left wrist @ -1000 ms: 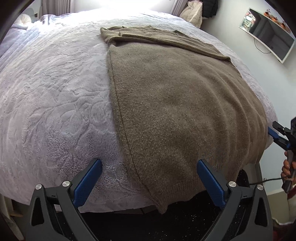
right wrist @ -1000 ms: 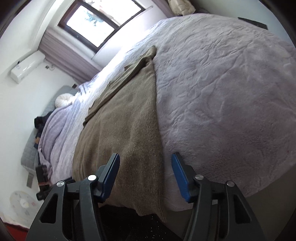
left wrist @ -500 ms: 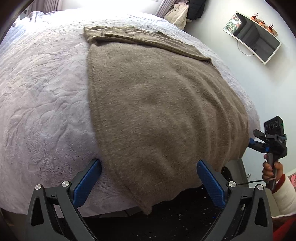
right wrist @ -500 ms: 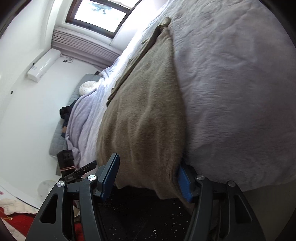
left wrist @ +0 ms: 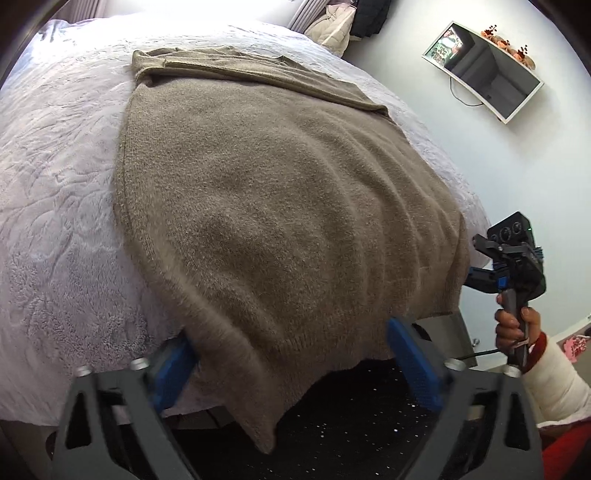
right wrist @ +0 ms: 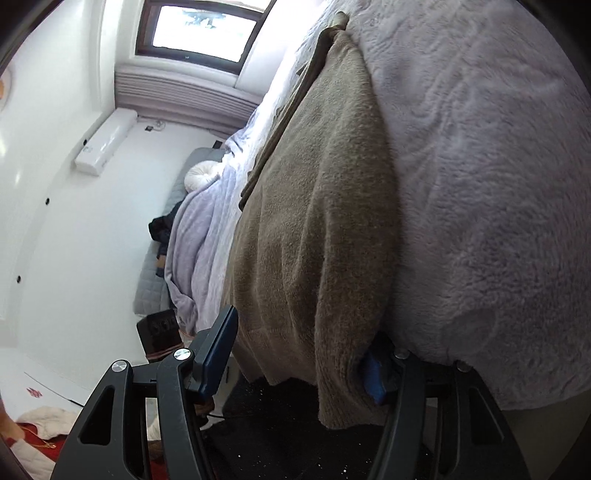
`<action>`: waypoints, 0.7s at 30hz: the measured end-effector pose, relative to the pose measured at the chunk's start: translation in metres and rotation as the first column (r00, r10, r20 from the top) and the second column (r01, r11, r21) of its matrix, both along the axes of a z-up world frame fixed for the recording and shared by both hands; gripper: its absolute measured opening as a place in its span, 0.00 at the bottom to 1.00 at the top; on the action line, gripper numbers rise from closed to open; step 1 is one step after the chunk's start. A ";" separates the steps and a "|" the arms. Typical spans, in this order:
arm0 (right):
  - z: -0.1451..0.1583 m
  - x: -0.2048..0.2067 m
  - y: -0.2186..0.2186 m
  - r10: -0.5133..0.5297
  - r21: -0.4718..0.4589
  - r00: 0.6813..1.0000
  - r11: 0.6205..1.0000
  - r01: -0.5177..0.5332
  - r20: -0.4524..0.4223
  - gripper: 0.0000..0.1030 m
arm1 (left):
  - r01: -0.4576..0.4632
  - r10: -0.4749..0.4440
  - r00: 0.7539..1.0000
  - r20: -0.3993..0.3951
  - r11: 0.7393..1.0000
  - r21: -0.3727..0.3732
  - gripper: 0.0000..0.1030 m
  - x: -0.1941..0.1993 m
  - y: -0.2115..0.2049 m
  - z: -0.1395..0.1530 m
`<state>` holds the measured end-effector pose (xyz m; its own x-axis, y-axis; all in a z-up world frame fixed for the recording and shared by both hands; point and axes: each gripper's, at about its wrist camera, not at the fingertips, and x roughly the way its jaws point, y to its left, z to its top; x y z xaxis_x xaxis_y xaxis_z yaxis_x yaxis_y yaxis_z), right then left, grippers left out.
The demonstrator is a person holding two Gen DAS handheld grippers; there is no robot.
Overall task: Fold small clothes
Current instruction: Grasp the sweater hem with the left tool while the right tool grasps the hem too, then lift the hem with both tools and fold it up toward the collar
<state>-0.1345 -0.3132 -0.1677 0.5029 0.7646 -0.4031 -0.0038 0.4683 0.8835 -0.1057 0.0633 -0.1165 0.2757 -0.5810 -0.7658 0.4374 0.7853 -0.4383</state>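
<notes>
A brown sweater (left wrist: 280, 206) lies flat on a bed (left wrist: 55, 206) covered by a pale lilac blanket, its hem hanging over the bed's near edge and a sleeve folded across its far end. The left gripper (left wrist: 291, 365) sits at that hem; its jaws are closing, spread on either side of the hanging corner, and the pads do not press on the knit. The right gripper (right wrist: 303, 369) is at the sweater's other hem corner, jaws apart with the cloth between them; one blue pad is partly hidden behind the fabric, so whether it touches I cannot tell. In the left view a hand (left wrist: 517, 325) holds the right gripper's handle. A screen (left wrist: 484, 70) hangs on the wall, and a window (right wrist: 203, 29) shows beyond the bed.
</notes>
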 end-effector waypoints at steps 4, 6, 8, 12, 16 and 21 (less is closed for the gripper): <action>0.000 0.002 0.004 0.016 0.018 1.000 1.000 -0.016 0.005 0.63 | 0.013 -0.013 1.000 -0.027 1.000 -0.003 0.84 0.003 -0.003 0.000; -0.001 0.003 0.007 0.036 0.016 0.999 0.999 -0.036 0.016 0.63 | 0.012 -0.012 1.000 -0.029 1.000 0.004 0.84 0.002 -0.006 -0.002; -0.003 0.007 0.010 0.050 0.015 0.999 0.999 -0.050 0.014 0.63 | 0.000 0.001 1.000 -0.026 1.000 0.023 0.84 0.003 -0.012 -0.006; -0.008 0.013 0.012 0.060 0.027 0.998 0.998 -0.060 -0.005 0.62 | -0.042 0.042 0.999 -0.002 0.998 0.051 0.81 -0.001 -0.014 -0.006; -0.005 0.015 0.013 0.063 -0.066 0.997 0.996 -0.066 -0.042 0.20 | -0.090 0.086 0.995 0.044 0.989 0.117 0.40 -0.005 -0.007 -0.005; 0.003 0.011 0.013 0.023 0.076 0.999 0.997 -0.025 0.032 0.14 | -0.131 0.130 0.991 -0.024 0.991 -0.013 0.24 0.004 0.021 0.004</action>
<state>-0.1240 -0.3004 -0.1649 0.4954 0.8047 -0.3271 -0.0426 0.3986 0.9161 -0.1012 0.0839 -0.1126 0.3321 -0.5525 -0.7645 0.3211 0.8283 -0.4591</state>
